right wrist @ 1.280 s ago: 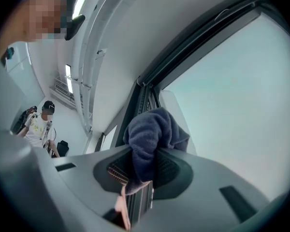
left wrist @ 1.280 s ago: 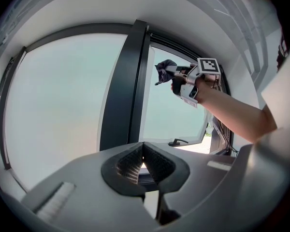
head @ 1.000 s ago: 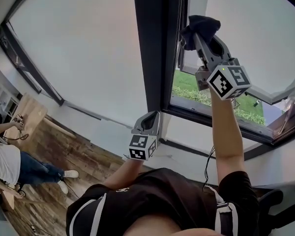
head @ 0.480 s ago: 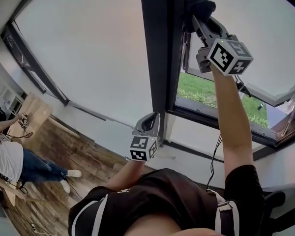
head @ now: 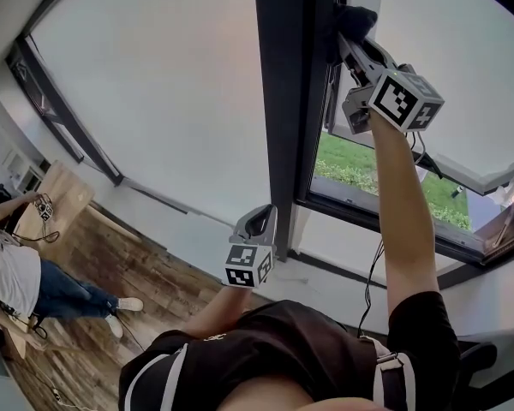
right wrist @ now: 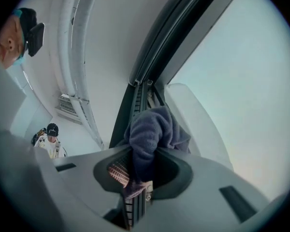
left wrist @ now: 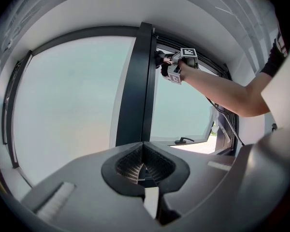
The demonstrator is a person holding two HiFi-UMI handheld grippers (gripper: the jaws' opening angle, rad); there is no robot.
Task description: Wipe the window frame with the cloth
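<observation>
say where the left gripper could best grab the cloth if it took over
Probably the bunched lobe of the cloth bulging past the right gripper, which is shut on it. Come from the side away from the window frame, since the cloth sits against that frame.

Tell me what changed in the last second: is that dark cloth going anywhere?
Yes. The right gripper, shut on the cloth, slid it upward along the dark window frame, with the arm stretching further. Nothing was picked up or let go. The left gripper stayed low beside the frame, closed and empty.
</observation>
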